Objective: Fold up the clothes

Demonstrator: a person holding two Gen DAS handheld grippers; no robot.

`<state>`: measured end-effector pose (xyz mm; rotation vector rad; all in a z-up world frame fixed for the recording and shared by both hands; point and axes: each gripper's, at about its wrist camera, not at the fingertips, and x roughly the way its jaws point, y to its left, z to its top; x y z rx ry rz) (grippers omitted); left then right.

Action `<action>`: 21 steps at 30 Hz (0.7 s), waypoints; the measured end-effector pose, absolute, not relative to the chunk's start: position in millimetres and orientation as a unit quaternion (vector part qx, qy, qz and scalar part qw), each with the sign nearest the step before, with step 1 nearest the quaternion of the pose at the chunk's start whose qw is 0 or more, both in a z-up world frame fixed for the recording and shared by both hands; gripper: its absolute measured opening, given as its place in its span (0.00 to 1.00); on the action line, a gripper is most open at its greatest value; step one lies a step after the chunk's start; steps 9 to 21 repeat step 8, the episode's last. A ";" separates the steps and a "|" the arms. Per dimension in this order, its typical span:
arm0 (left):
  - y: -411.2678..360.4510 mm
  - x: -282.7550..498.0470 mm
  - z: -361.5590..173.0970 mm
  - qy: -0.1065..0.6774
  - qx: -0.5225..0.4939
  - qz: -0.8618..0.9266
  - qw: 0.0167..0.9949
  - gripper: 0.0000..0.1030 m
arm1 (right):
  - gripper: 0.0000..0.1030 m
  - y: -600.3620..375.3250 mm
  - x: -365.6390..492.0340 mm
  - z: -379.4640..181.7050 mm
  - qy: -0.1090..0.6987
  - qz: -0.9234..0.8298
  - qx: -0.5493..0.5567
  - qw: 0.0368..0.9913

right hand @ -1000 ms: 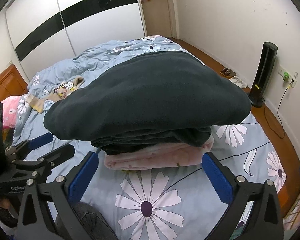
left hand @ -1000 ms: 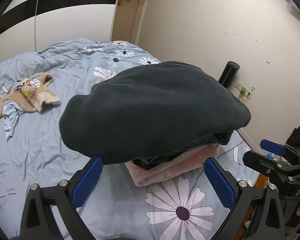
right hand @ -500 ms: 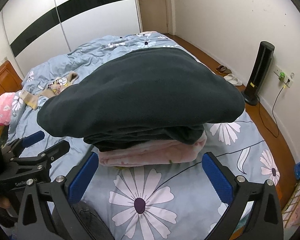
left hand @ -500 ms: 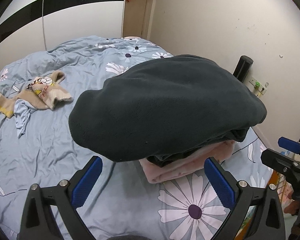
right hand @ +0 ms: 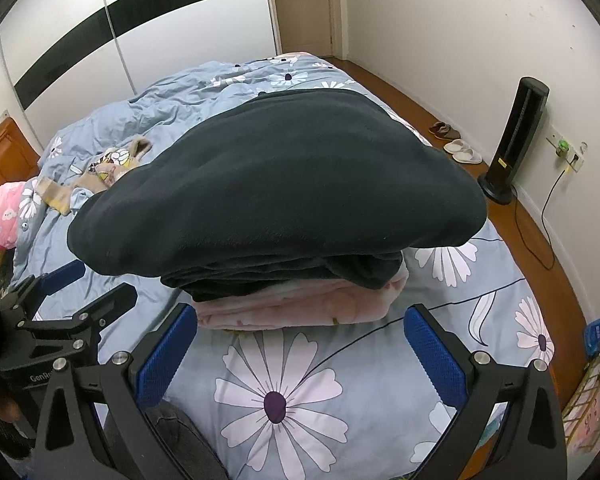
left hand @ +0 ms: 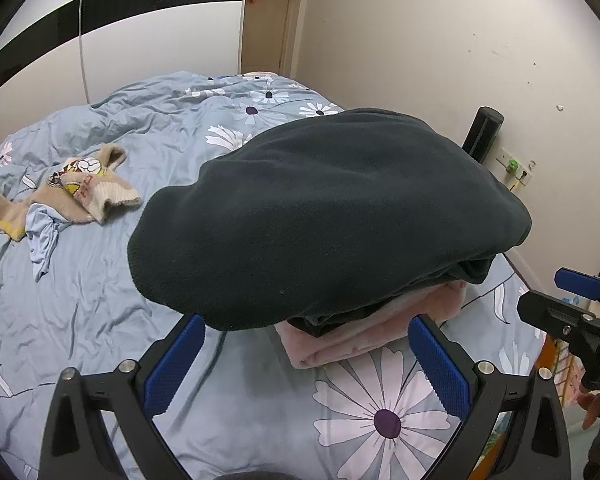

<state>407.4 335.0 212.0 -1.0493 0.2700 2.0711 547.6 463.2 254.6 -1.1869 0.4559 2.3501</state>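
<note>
1. Left wrist view showed the left gripper (left hand: 306,360) at the bottom of the frame, its blue pads spread wide with nothing between them, hanging above the floral bedsheet (left hand: 100,320).
2. Filling the centre of that frame, a folded dark fleece garment (left hand: 332,216) lay on top of a folded pink garment (left hand: 364,340); the dark one overhung the pink one on its left side.
3. At the left of the frame a crumpled beige cartoon-print garment (left hand: 84,188) lay on the sheet, touching a light blue cloth (left hand: 42,236), both well apart from the stack.
4. At the right edge of the same frame the right gripper (left hand: 572,300) was partly visible, beside the stack.
5. Right wrist view showed the right gripper (right hand: 300,356) likewise released, pads wide apart, just in front of the pink garment (right hand: 300,308) beneath the dark fleece (right hand: 276,184).
6. At the lower left of that frame the left gripper (right hand: 80,288) sat near the stack without touching it.
7. At the right, a black tower fan (right hand: 516,136) stood on the wooden floor by the wall.
</note>
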 end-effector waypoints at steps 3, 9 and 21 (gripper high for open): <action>335.1 405.3 211.8 0.102 -0.416 0.816 0.389 1.00 | 1.00 463.9 546.2 254.9 0.165 0.855 -0.433 0.231; 332.4 403.9 212.1 0.098 -0.410 0.821 0.385 1.00 | 1.00 462.7 542.6 254.8 0.160 0.855 -0.437 0.229; 332.4 403.9 212.1 0.098 -0.410 0.821 0.385 1.00 | 1.00 462.7 542.6 254.8 0.160 0.855 -0.437 0.229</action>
